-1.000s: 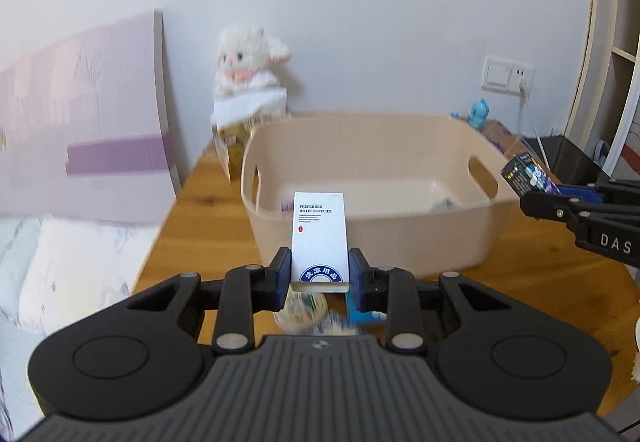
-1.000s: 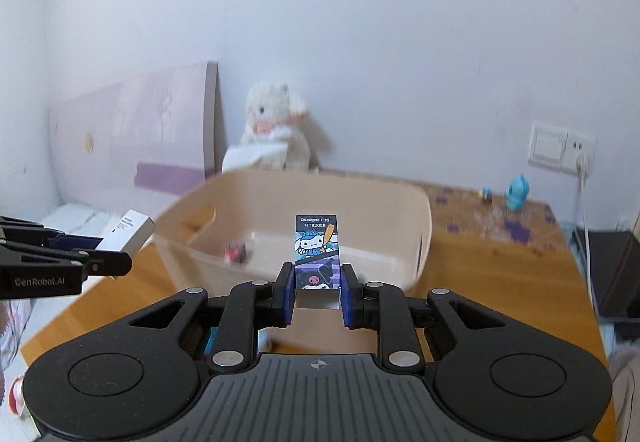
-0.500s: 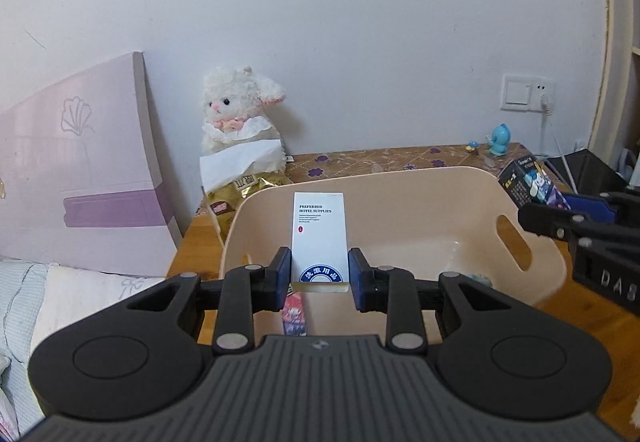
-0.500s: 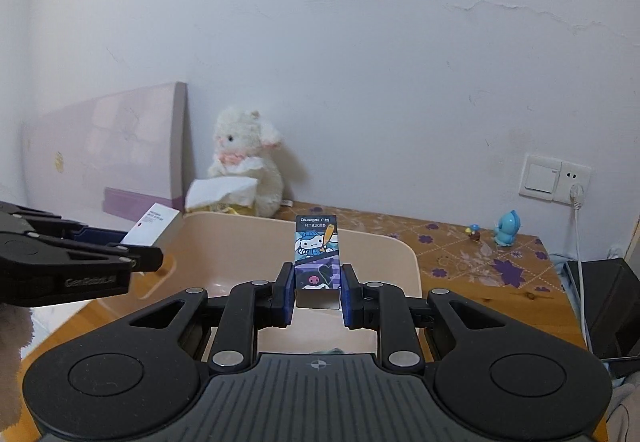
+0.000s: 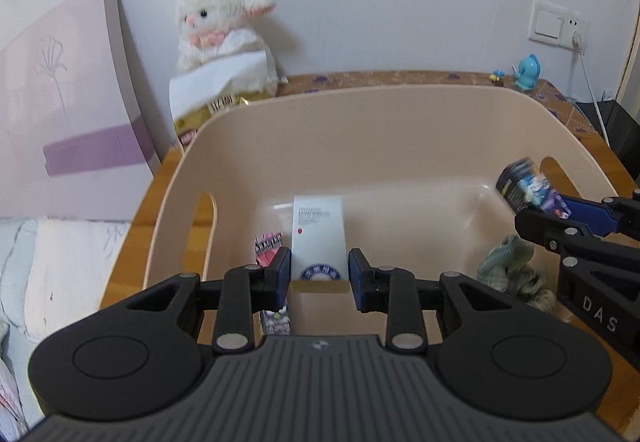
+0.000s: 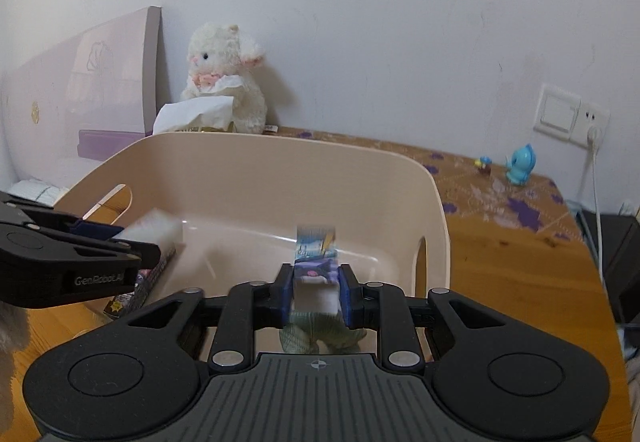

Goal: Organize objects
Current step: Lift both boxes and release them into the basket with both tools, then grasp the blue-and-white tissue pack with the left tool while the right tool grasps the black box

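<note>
My left gripper (image 5: 319, 269) is shut on a white box (image 5: 318, 238) with printed text and holds it over the left part of the beige plastic basket (image 5: 360, 101). My right gripper (image 6: 315, 289) is shut on a small cartoon-printed blue box (image 6: 315, 254) and holds it over the basket's right part. Each gripper shows in the other's view: the right gripper (image 5: 536, 207) with its box, the left gripper (image 6: 140, 246) with the white box (image 6: 154, 228). A green cloth (image 5: 514, 272) and a small pink-and-black packet (image 5: 267, 244) lie inside the basket.
A white plush lamb (image 5: 224, 25) with a tissue pack sits behind the basket against the wall. A pink board (image 5: 68, 109) leans at the left. A small blue figurine (image 6: 519, 165) stands on the wooden table (image 6: 516, 254) near a wall socket (image 6: 572, 113).
Both grippers have moved forward and down over the basket with their boxes still held; the basket's inside now fills both views.
</note>
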Demonstrator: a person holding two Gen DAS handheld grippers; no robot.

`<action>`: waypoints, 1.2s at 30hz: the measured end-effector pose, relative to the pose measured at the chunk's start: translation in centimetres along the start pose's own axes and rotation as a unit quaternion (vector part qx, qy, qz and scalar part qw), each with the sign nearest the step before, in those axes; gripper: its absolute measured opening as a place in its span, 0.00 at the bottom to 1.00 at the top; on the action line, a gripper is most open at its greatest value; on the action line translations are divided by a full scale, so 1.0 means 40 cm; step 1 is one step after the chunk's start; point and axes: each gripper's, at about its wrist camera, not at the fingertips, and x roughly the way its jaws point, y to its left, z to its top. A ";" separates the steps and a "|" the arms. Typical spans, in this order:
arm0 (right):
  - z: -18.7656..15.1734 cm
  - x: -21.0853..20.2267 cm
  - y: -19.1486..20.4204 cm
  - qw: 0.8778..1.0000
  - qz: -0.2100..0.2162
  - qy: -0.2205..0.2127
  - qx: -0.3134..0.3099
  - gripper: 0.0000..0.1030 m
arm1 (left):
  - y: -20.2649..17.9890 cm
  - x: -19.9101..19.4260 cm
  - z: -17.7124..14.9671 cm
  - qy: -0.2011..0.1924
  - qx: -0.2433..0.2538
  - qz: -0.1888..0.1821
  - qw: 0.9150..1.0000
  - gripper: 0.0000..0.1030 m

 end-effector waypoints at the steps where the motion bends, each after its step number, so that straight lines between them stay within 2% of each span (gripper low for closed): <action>1: 0.000 -0.006 -0.004 1.000 0.003 0.000 0.005 0.40 | 0.002 -0.003 0.000 0.003 0.000 0.000 1.000 0.33; 2: 0.000 -0.012 -0.007 1.000 0.002 -0.001 0.008 0.53 | 0.004 -0.008 0.002 0.005 -0.001 -0.001 1.000 0.43; 3: -0.001 -0.022 -0.008 1.000 -0.001 -0.004 0.010 0.59 | 0.008 -0.016 0.003 0.005 -0.005 -0.002 1.000 0.60; 4: 0.001 -0.036 -0.009 1.000 -0.005 -0.010 0.010 0.66 | 0.013 -0.029 0.003 -0.001 -0.010 -0.003 1.000 0.67; 5: 0.003 -0.052 -0.009 1.000 -0.006 -0.015 0.008 0.67 | 0.016 -0.044 0.003 -0.009 -0.014 -0.005 1.000 0.75; 9: 0.009 -0.117 -0.001 1.000 0.000 -0.029 0.004 0.80 | 0.020 -0.108 0.006 -0.028 -0.011 -0.003 1.000 0.81; 11: 0.011 -0.145 0.004 0.999 0.004 -0.035 0.006 0.92 | 0.019 -0.141 0.001 -0.036 -0.006 0.001 0.999 0.84; 13: 0.005 -0.177 0.006 0.999 0.011 -0.041 0.012 0.98 | 0.020 -0.173 -0.007 -0.044 -0.005 0.002 0.999 0.86; 18: -0.025 -0.237 0.015 0.999 0.021 -0.040 0.014 1.00 | 0.032 -0.228 -0.043 -0.047 -0.008 0.004 0.999 0.88; 24: -0.079 -0.259 0.032 0.999 0.027 -0.021 -0.005 1.00 | 0.053 -0.267 -0.113 -0.037 -0.011 0.006 0.999 0.88; 30: -0.141 -0.235 0.045 0.999 0.037 0.011 -0.009 1.00 | 0.066 -0.265 -0.190 -0.015 -0.013 0.007 1.000 0.88; 36: -0.202 -0.183 0.051 0.997 0.053 0.050 -0.008 1.00 | 0.076 -0.225 -0.261 0.025 -0.014 -0.004 1.000 0.88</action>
